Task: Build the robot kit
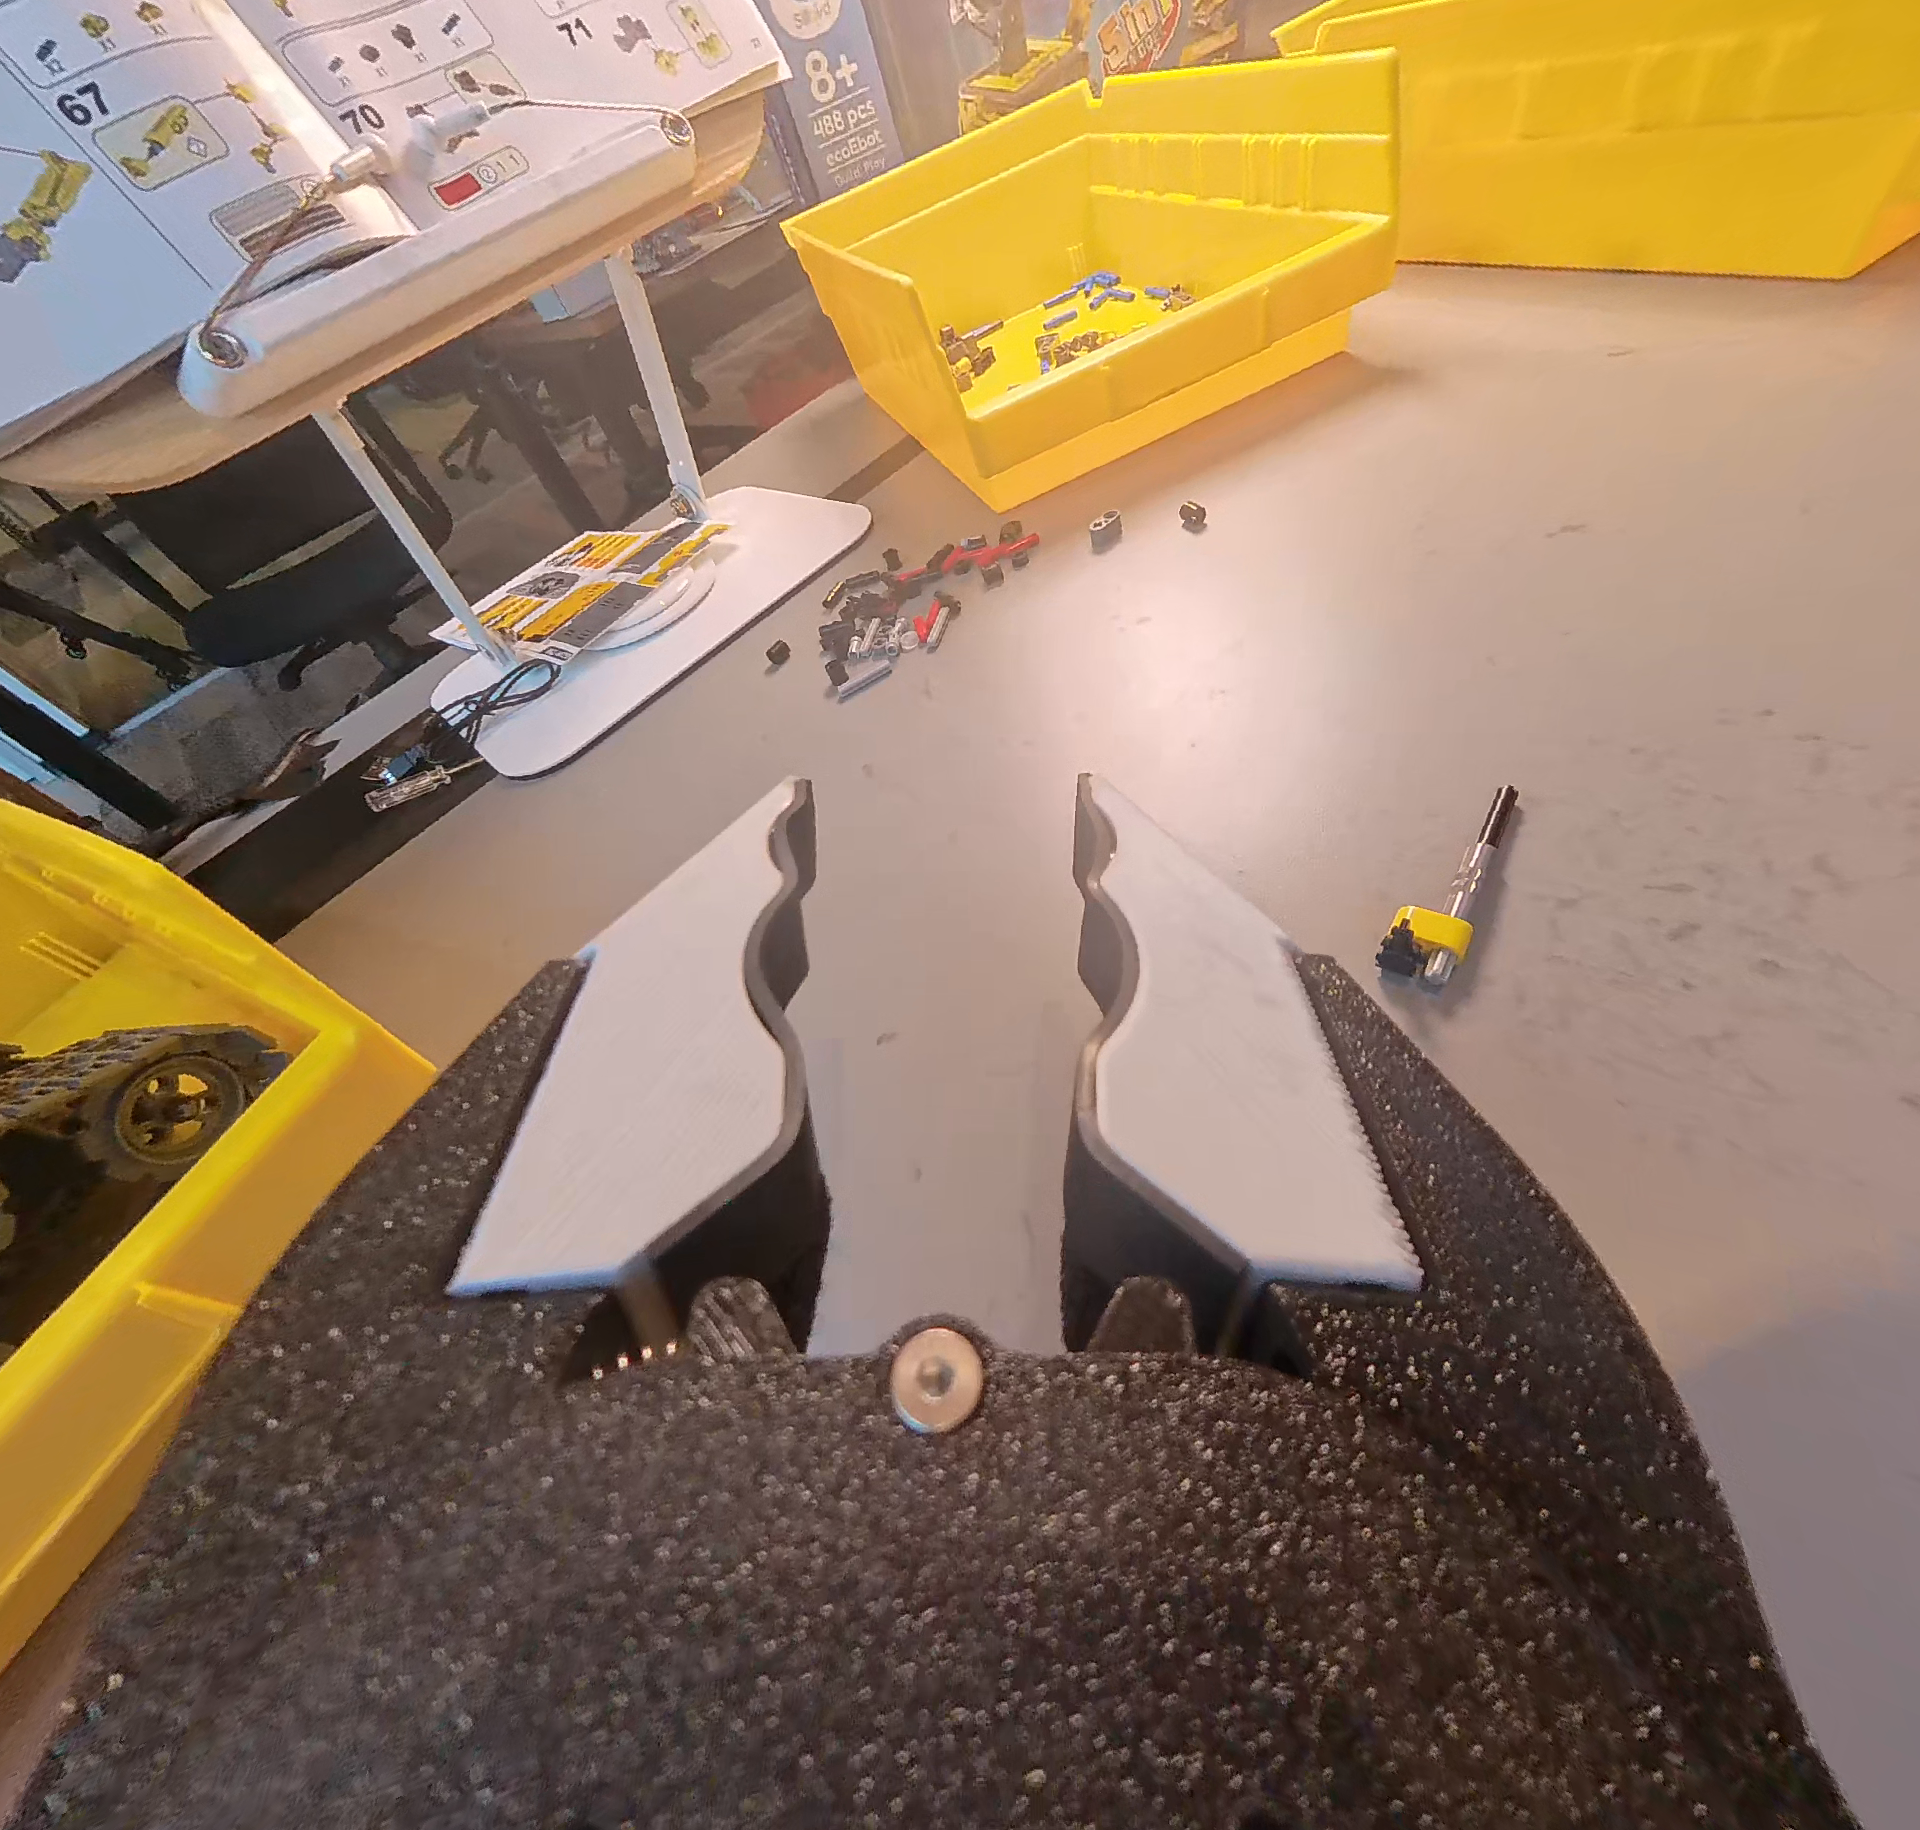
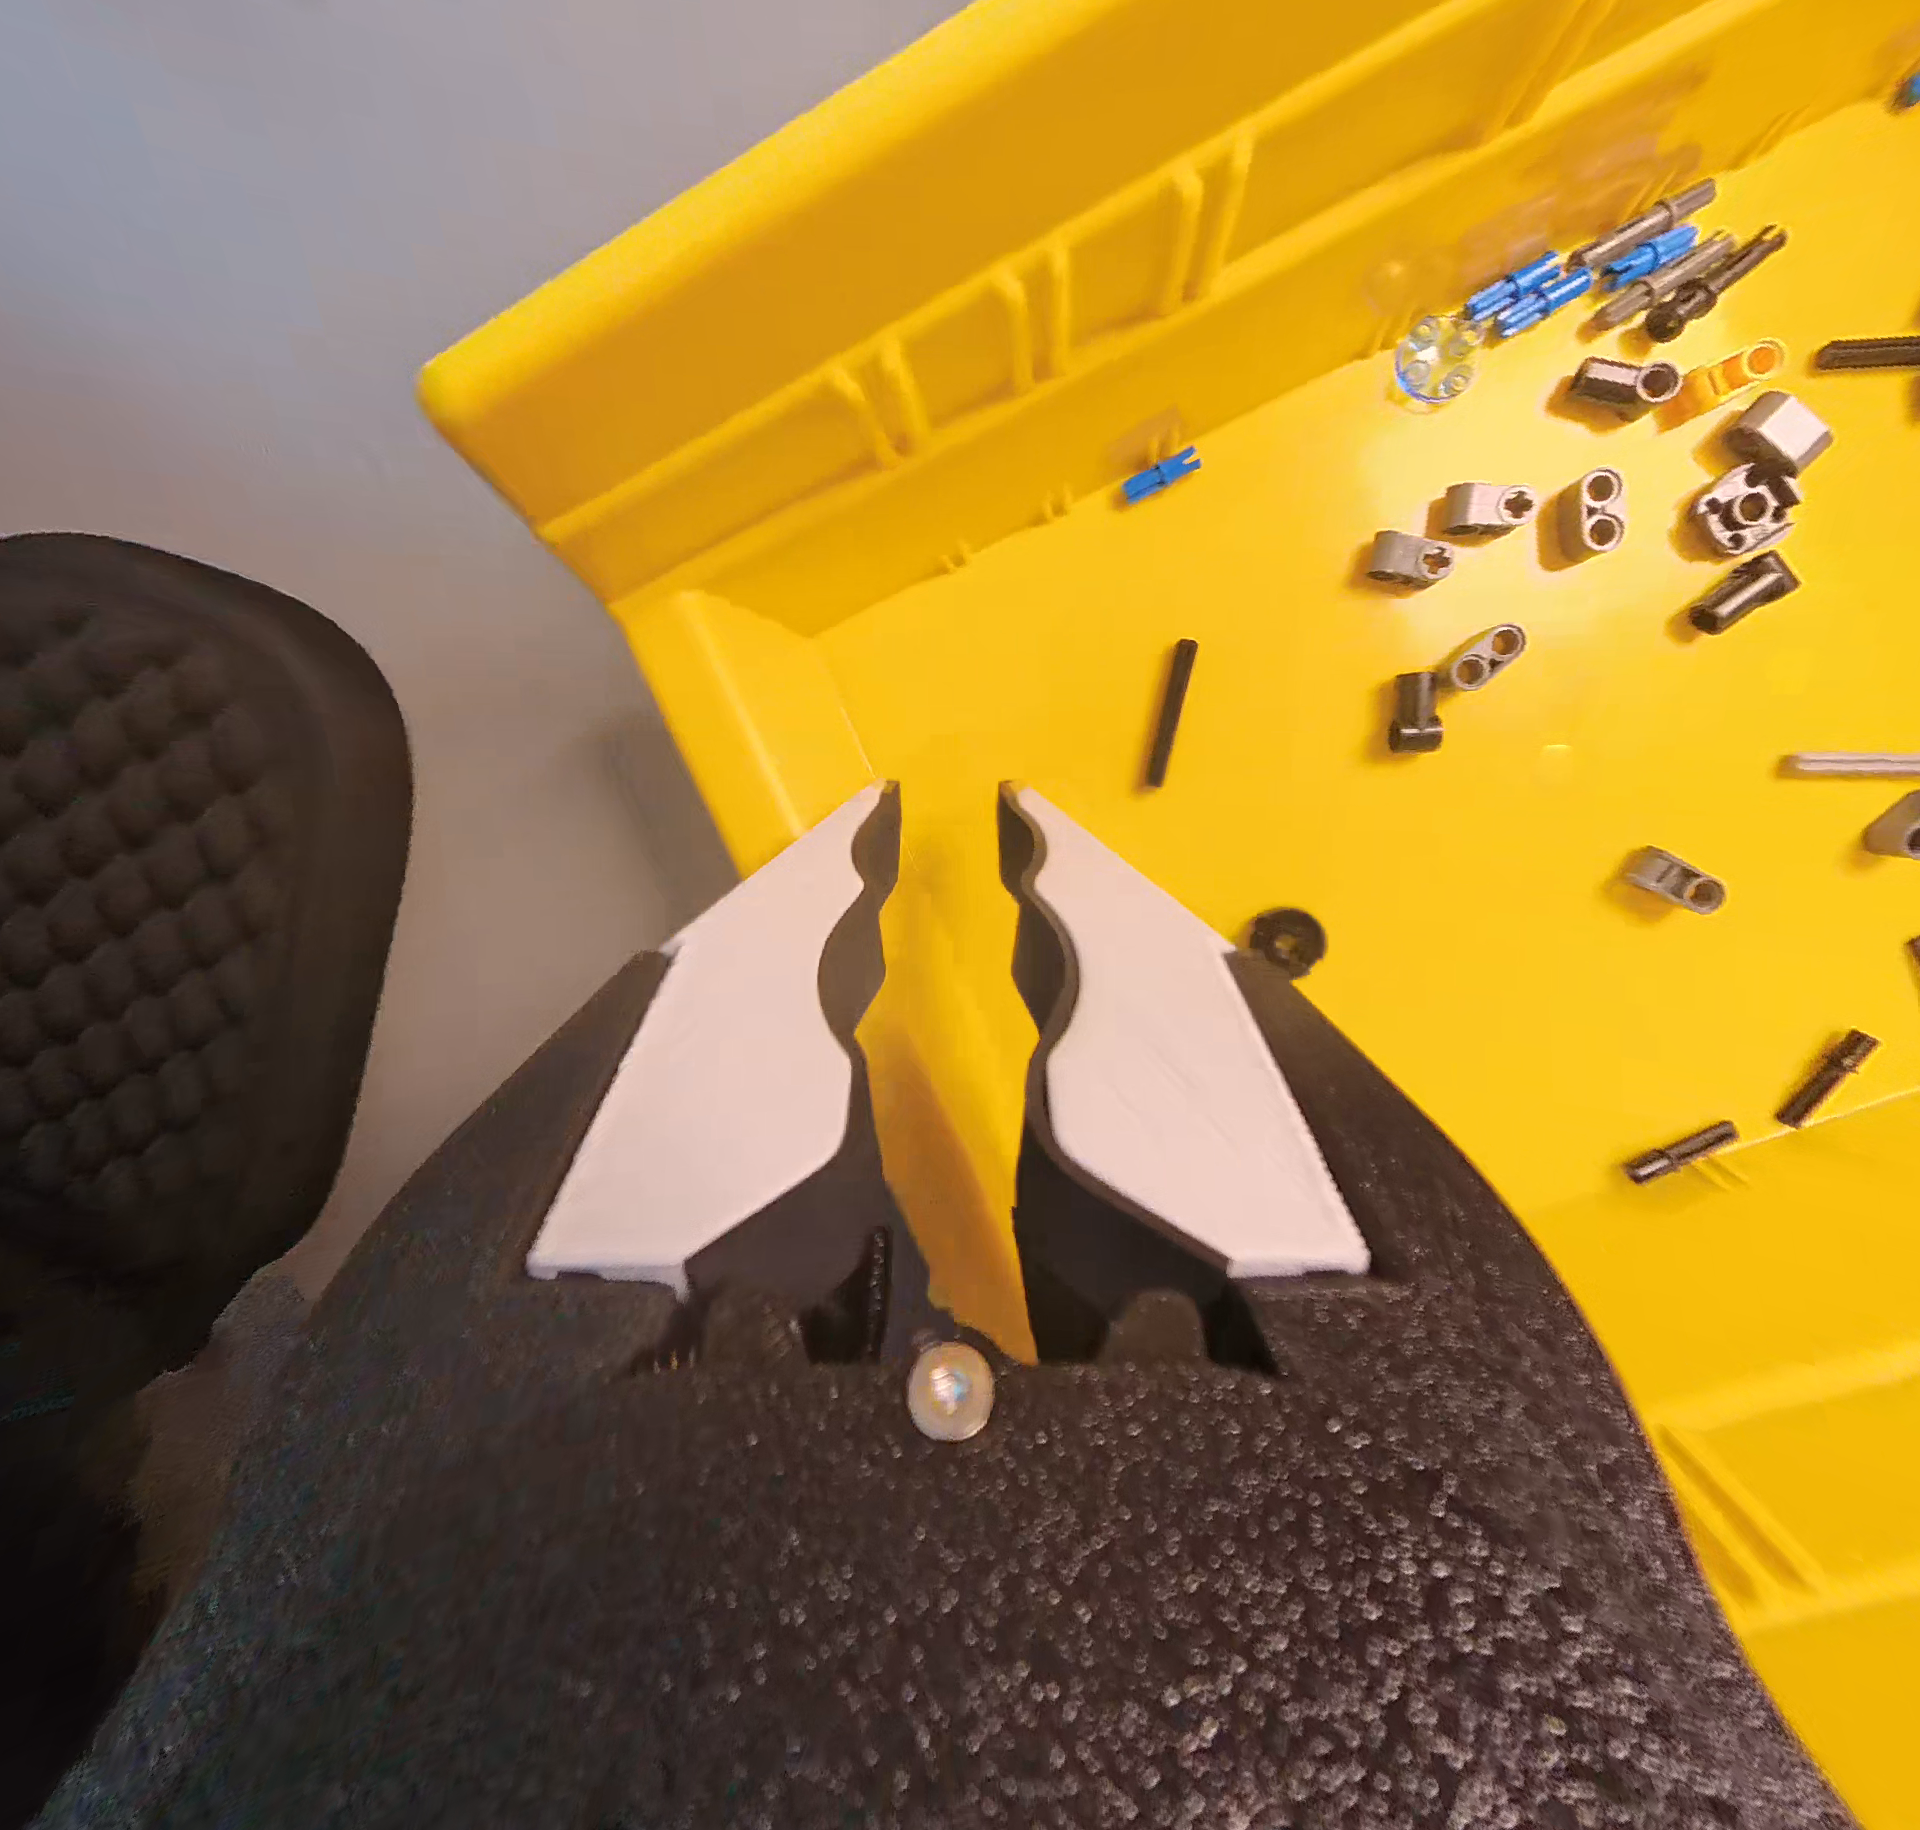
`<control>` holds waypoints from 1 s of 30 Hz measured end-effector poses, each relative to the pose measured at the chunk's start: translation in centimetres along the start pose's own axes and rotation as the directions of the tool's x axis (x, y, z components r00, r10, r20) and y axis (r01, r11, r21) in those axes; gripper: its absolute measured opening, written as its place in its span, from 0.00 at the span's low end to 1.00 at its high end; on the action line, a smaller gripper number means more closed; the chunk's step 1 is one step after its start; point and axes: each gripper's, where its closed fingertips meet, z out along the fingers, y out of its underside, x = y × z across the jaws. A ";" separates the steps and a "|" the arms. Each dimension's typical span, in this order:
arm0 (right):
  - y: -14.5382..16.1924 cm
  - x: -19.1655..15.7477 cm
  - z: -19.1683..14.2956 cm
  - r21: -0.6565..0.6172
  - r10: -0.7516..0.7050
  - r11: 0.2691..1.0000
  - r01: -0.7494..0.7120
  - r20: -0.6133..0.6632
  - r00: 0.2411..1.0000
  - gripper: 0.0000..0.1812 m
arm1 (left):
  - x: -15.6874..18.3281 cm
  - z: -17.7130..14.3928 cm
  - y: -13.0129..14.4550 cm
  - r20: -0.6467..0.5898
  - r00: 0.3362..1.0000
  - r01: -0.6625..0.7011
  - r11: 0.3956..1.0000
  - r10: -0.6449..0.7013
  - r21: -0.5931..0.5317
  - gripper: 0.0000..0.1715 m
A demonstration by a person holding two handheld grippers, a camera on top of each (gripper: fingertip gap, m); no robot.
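My left gripper [image 1: 943,793] is open and empty, low over the grey table [image 1: 1455,637]. A small assembly [image 1: 1439,907], a yellow piece on a metal-and-black axle, lies just right of its right finger. A scatter of small black, red and grey parts [image 1: 904,601] lies ahead. My right gripper [image 2: 948,793] is open with a narrow gap and holds nothing. It hangs over the near corner of a yellow bin [image 2: 935,253], whose side wall shows between the jaws. A black axle [image 2: 1169,710] and a black round piece [image 2: 1286,933] lie nearest inside.
A yellow bin [image 1: 1039,430] with small parts stands ahead, larger yellow bins [image 1: 1662,118] behind it. An instruction booklet [image 1: 312,66] rests on a white stand [image 1: 665,637] at left. A bin [image 1: 208,1365] holds a wheeled model [image 1: 156,1105]. A black chair [image 2: 156,897] is at left. Some 45 cm of space lies between my two pairs of fingers.
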 end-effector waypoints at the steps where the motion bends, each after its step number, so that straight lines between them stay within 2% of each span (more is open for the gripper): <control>1: -0.2 -0.4 -0.3 0.027 -0.009 1.000 0.009 0.003 1.000 0.09 | 0.0 0.0 0.0 -0.001 1.000 0.001 1.000 -0.001 -0.001 0.29; 5: -0.9 -1.8 -1.1 0.094 -0.037 0.995 0.033 0.041 0.998 0.13 | 0.1 0.1 0.1 -0.003 1.000 -0.009 1.000 0.009 -0.009 0.28; 7: -1.4 -3.0 -2.0 0.136 -0.042 0.990 0.026 0.114 0.993 0.18 | 0.2 0.2 0.2 -0.004 1.000 -0.015 1.000 0.015 -0.014 0.29; 10: -0.9 -4.9 -1.9 0.087 -0.080 0.994 0.065 0.182 0.980 0.19 | 0.2 0.2 0.2 -0.003 1.000 -0.020 1.000 0.020 -0.012 0.28; 13: -0.1 -4.4 0.0 -0.057 -0.129 0.989 0.135 0.096 0.987 0.12 | 0.2 0.2 0.2 -0.003 1.000 -0.016 1.000 0.016 -0.014 0.28; 20: -4.5 -3.2 1.6 0.034 -0.235 0.971 0.236 -0.013 0.972 0.10 | 0.4 0.3 0.3 -0.002 0.999 -0.039 0.999 0.039 -0.022 0.28; 23: -7.0 -3.1 -0.6 0.165 -0.218 0.963 0.211 0.023 0.976 0.13 | 0.4 0.3 0.3 0.001 0.999 -0.046 0.999 0.046 -0.026 0.28; 24: -8.3 -1.8 -2.0 0.226 -0.202 0.953 0.200 -0.017 0.979 0.13 | 0.4 0.4 0.4 0.001 0.999 -0.048 0.998 0.048 -0.028 0.28; 26: -10.8 2.9 -4.6 0.316 -0.096 0.938 0.143 -0.161 0.982 0.13 | 0.4 0.4 0.4 0.002 0.999 -0.049 0.998 0.049 -0.032 0.28; 29: -11.8 12.3 -6.1 0.332 0.154 0.943 -0.012 -0.406 0.901 0.13 | 0.3 0.6 0.5 0.005 0.999 -0.047 0.998 0.047 -0.036 0.28; 30: -11.8 13.9 -5.5 0.326 0.183 0.944 -0.047 -0.401 0.898 0.13 | 0.2 0.6 0.4 0.006 0.999 -0.045 0.998 0.045 -0.035 0.28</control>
